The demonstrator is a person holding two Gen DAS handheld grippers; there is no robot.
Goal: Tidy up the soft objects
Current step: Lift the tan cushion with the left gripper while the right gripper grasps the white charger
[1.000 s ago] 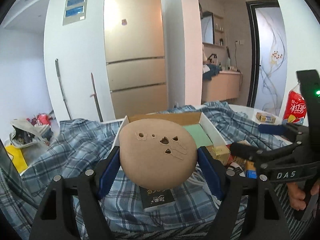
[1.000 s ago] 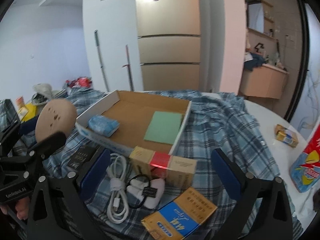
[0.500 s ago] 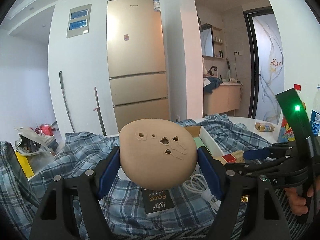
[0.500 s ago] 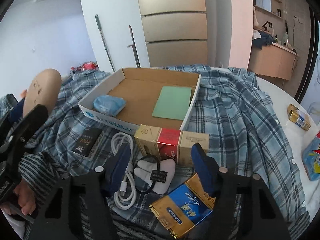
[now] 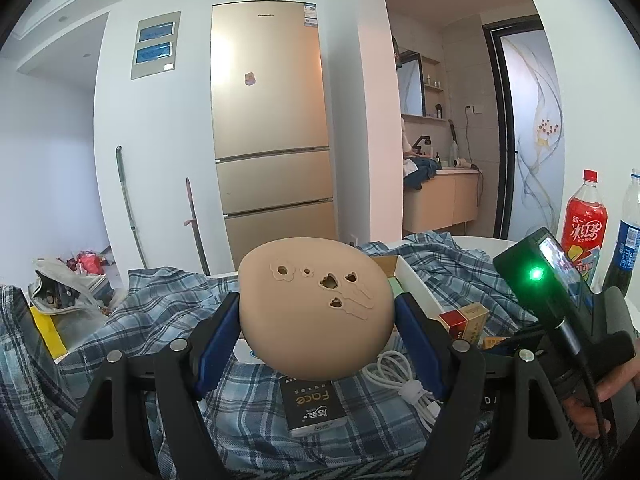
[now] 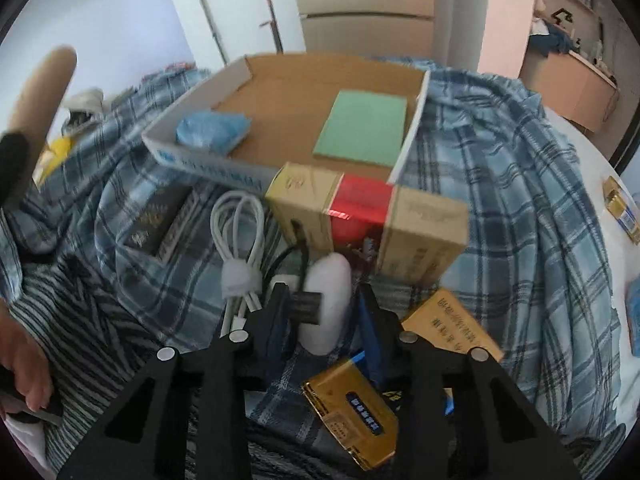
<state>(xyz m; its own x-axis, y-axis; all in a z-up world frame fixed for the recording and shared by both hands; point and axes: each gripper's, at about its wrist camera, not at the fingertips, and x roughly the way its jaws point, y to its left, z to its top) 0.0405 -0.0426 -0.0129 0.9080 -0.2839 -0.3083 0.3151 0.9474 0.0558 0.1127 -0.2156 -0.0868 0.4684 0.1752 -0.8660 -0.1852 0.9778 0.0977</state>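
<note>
My left gripper [image 5: 318, 316] is shut on a tan round soft pad [image 5: 316, 304] with small cut-out holes, held up above the plaid cloth; it shows blurred at the left of the right wrist view [image 6: 40, 84]. My right gripper [image 6: 324, 304] is low over the table, its jaws closed on a white soft pouch with a black label [image 6: 326, 300]. Beyond lies an open cardboard box [image 6: 416, 108] holding a blue soft packet [image 6: 212, 130] and a green pad [image 6: 362, 128].
A white coiled cable [image 6: 240, 240], a black "Face" box [image 5: 314, 404], a tan-and-red carton [image 6: 368, 220] and gold-blue packs [image 6: 352, 416] lie on the blue plaid cloth [image 6: 520, 200]. A red drink bottle [image 5: 582, 224] stands at right. A fridge [image 5: 272, 132] stands behind.
My right gripper has dropped toward the table and closed from wide open onto the white pouch. My left gripper has lifted the tan pad higher.
</note>
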